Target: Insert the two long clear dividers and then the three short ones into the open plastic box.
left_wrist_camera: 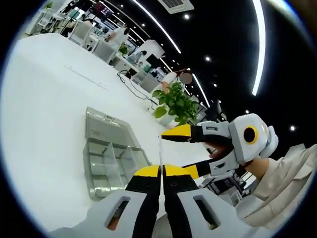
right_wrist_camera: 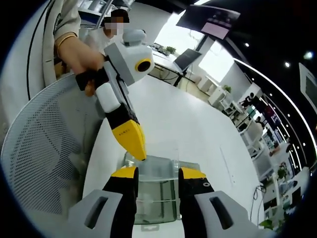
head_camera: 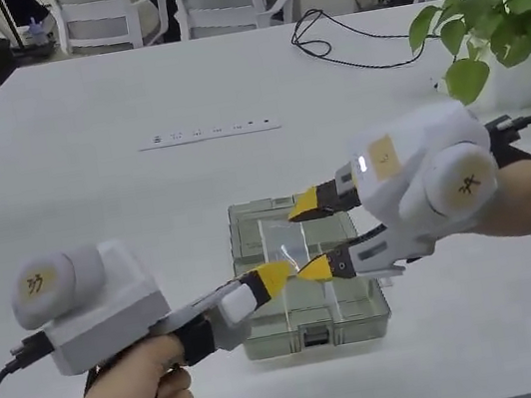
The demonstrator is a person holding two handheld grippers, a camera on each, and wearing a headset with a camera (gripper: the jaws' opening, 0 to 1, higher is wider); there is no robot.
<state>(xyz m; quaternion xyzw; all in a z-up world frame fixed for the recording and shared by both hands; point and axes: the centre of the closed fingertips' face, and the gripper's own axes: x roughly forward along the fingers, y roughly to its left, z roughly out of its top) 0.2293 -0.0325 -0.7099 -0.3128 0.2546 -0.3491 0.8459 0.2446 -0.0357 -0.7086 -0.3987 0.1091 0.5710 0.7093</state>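
The open clear plastic box (head_camera: 248,214) lies on the white table, and some dividers stand inside it, forming compartments (left_wrist_camera: 111,158). My left gripper (head_camera: 276,276) (left_wrist_camera: 161,171) hovers over the box's middle, shut on a clear divider (head_camera: 288,248) whose thin edge (left_wrist_camera: 161,148) rises from between its jaws. My right gripper (head_camera: 301,242) (right_wrist_camera: 157,174) comes in from the right and is open. Its yellow jaws stand one above and one below the divider's free end without closing on it. The left gripper's yellow tip (right_wrist_camera: 136,148) shows just ahead of the right jaws.
A white power strip (head_camera: 209,132) lies farther back on the table, with a black cable (head_camera: 342,45) looping at the back right. A potted green plant (head_camera: 498,11) stands at the right edge. White chairs (head_camera: 115,16) line the far side. A mesh chair back (right_wrist_camera: 39,144) is beside me.
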